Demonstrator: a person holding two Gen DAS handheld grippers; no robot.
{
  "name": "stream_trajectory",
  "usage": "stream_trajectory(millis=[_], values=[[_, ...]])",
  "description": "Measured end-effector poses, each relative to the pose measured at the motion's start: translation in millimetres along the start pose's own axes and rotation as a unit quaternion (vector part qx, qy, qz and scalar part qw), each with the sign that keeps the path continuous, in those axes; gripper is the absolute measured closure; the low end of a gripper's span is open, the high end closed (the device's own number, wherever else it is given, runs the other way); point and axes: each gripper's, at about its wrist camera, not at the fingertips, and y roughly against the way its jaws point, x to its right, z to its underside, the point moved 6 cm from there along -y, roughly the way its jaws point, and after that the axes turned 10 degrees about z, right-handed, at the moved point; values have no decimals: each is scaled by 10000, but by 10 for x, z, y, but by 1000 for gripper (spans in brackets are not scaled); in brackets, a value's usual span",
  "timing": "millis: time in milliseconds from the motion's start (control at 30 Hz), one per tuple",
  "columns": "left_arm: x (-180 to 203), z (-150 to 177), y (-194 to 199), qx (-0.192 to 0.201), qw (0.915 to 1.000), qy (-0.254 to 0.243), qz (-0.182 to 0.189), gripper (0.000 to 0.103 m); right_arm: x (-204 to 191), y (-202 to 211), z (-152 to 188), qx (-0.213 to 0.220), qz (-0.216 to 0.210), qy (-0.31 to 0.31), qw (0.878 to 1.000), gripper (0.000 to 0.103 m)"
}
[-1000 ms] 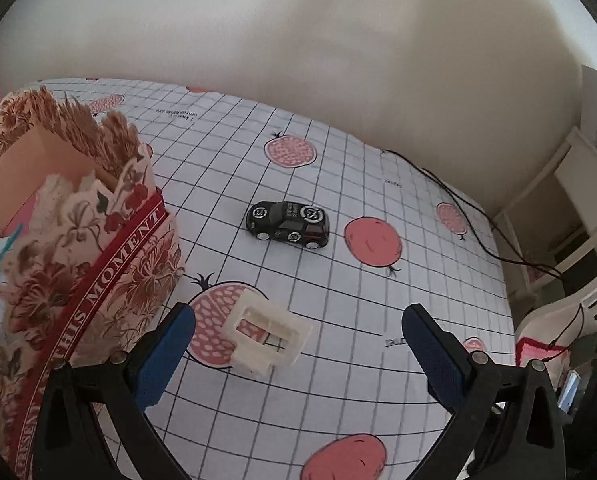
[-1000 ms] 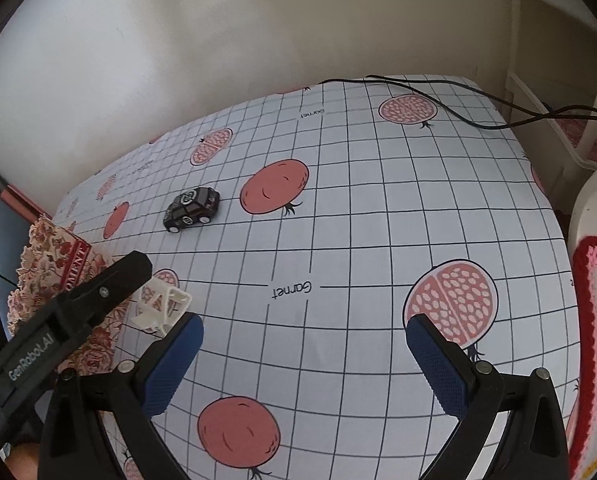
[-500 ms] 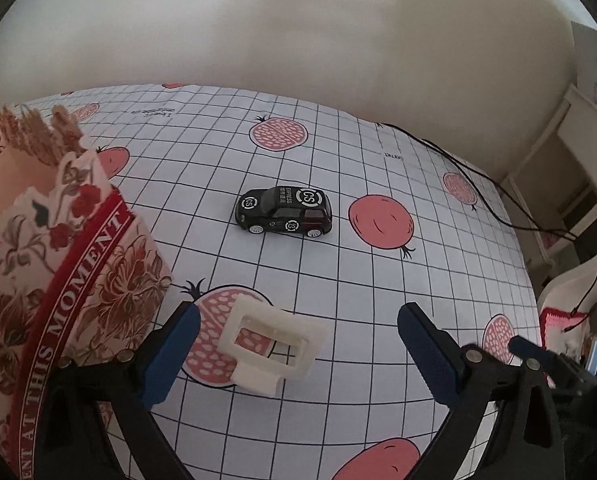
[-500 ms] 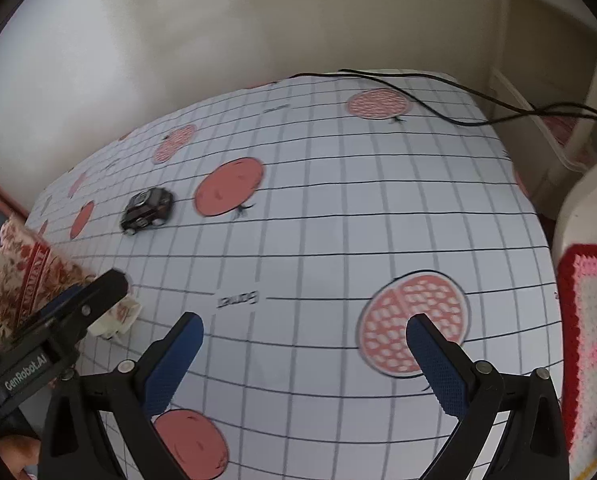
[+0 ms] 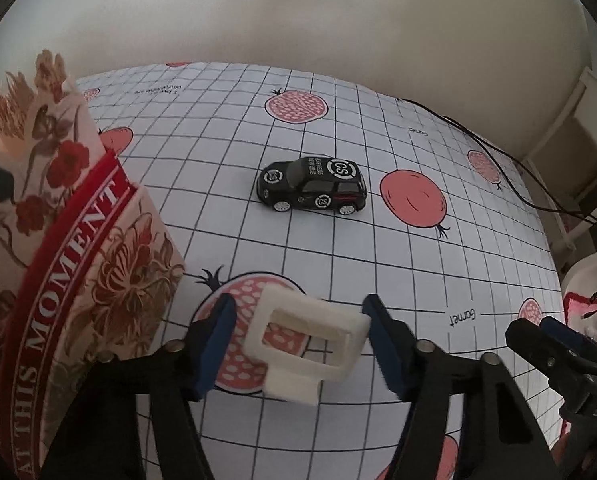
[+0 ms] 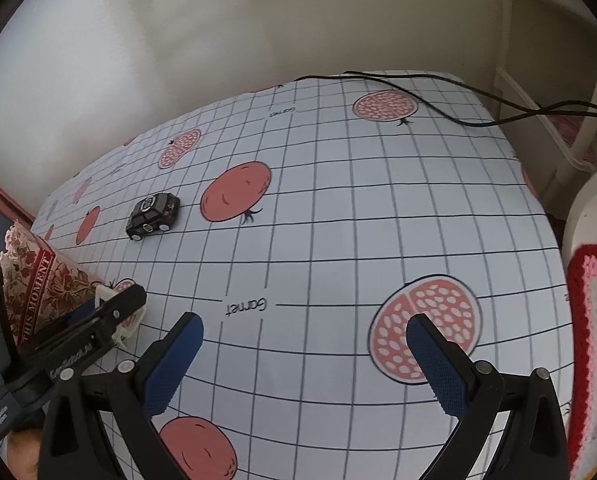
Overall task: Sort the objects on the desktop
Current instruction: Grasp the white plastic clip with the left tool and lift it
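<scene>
Nearest to you, your left gripper (image 5: 298, 336) straddles the white plastic frame piece (image 5: 306, 342). Its jaws have just been closing and the piece sits between the blue pads (image 5: 214, 340). The right pad looks at or almost at the piece's edge, and a narrow gap shows on the left, so the pads are around it, not yet pressing from both sides (hard to be sure on the right one). The piece lies on the checked tablecloth (image 5: 378, 280), over a cut-pomegranate print.

Just left of the white piece, very near it, stands the floral paper bag (image 5: 58, 260), red band reading "THIS MOMENT", its top edge jagged.

Your right gripper (image 6: 304, 354) hangs over bare cloth well right of the white piece, fingers wide apart, nothing between them. Its view catches the left gripper's black arm over the white piece (image 6: 116, 312) beside the bag (image 6: 38, 284). In the left view the right gripper's tip shows at the lower right edge.

Beyond the white piece, well apart from it, sits the black toy car (image 5: 312, 190), on its wheels, side-on to the left camera, round white logos on roof and door (same car (image 6: 153, 216) in the right view). A whole-pomegranate print lies just right of it.

Farthest from the white piece, a black cable (image 5: 498, 160) trails across the back right corner of the cloth toward the wall.
</scene>
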Motion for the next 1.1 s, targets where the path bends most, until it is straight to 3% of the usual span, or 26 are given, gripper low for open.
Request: stream_trajectory(millis=[33,267,433,633,867,1100], values=[[-23,-9,3,12,10000,8,-24,47,-9,1,-3,27,-20,2,10000,0],[-58,-43,13,82,9997,163,147,48,-111,-2,-74,285,-214,-51,9994,0],[-118,-52,41,287,9977,607,126,48,-324,-57,-219,355,-450,120,9983,0],[-202,-18,87,534,9919,1139,200,48,-785,-199,-449,418,-1212,708,9892,0],[-229,1,110,477,9889,1409,62,48,-1217,-324,-586,489,-1423,1799,9721,5],[-264,34,131,457,9866,1560,-100,48,-1475,-474,-645,416,-1209,2559,9582,7]])
